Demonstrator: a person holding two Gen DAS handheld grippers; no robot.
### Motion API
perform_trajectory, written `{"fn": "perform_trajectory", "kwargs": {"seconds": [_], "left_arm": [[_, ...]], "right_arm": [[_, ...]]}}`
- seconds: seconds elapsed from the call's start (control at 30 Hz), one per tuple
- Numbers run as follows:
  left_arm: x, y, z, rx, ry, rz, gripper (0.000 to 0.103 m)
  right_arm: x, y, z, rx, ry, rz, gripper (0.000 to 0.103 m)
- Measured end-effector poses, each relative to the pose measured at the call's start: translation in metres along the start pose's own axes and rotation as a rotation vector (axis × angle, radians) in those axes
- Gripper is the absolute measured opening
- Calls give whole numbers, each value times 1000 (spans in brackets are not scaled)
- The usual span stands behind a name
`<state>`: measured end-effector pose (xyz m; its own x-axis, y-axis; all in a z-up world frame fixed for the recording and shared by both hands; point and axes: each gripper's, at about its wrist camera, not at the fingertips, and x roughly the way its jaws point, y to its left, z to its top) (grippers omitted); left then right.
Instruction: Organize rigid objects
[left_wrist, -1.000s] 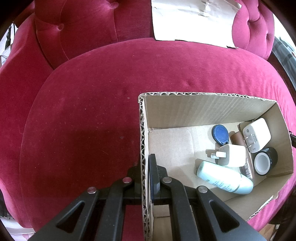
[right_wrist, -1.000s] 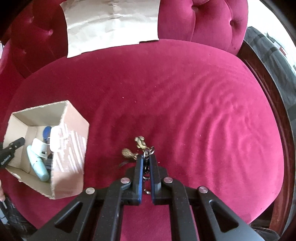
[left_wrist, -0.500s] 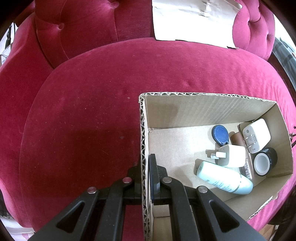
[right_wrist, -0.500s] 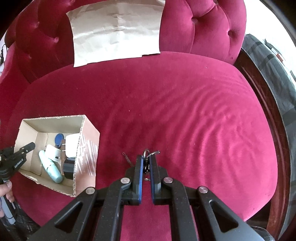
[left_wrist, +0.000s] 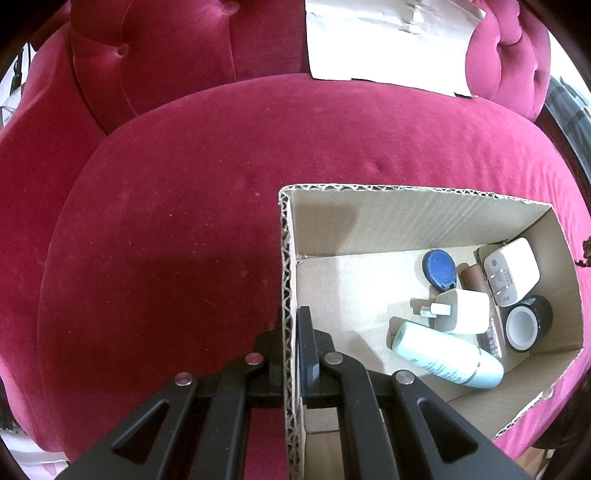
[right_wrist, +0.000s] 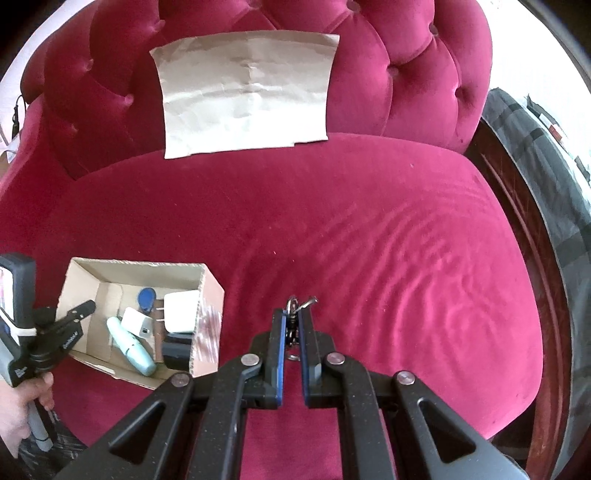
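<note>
**A:** Start closest in. What is each claw doing?

**B:** The right gripper (right_wrist: 291, 325) has its two black, blue-lined fingers drawn in on a small bunch of metal key rings and charms (right_wrist: 294, 314). The bunch is pinched between them, with the silver rings poking out past the tips, above the crimson velvet seat cushion (right_wrist: 369, 240). Whether it hangs clear of the cushion I cannot tell.

**A:** And the left?

**B:** The left gripper (left_wrist: 290, 328) is pressed together on the near wall of the open brown corrugated cardboard box (left_wrist: 286, 258), one finger outside, one inside.

**A:** What's in the box?

**B:** All of it sits toward the right end. Nearest, a pale mint plastic bottle (left_wrist: 447, 356) lying on its side. Just behind it a white cube-shaped plug adapter (left_wrist: 461, 310), prongs pointing left. To its right a roll of black tape (left_wrist: 526, 323) against the wall. Further back a blue oval key fob (left_wrist: 439, 269), a brown cylinder (left_wrist: 474, 278) beside it, and a larger white charger block (left_wrist: 511, 271) leaning in the far corner.

**A:** Where is the box relative to the held key rings?

**B:** In the right wrist view it stands on the cushion to the left of them, well apart.

**A:** Beyond that?

**B:** A creased sheet of tan cardboard (right_wrist: 245, 90) leaning on the tufted crimson backrest (right_wrist: 406, 66).
</note>
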<state>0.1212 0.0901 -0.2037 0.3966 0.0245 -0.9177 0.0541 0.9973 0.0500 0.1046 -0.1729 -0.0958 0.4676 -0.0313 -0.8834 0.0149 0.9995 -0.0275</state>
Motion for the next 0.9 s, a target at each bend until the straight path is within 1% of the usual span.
{"fn": "perform_trajectory", "kwargs": {"seconds": [0.43, 0.7, 0.9], "left_arm": [[0, 1, 0, -1, 1, -1, 3], [0, 1, 0, -2, 2, -1, 3], [0, 1, 0, -2, 1, -1, 3]], "right_arm": [[-29, 31, 20, -56, -40, 46, 5], [-42, 63, 29, -110, -55, 86, 5], [-43, 88, 31, -149, -51, 124, 5]]}}
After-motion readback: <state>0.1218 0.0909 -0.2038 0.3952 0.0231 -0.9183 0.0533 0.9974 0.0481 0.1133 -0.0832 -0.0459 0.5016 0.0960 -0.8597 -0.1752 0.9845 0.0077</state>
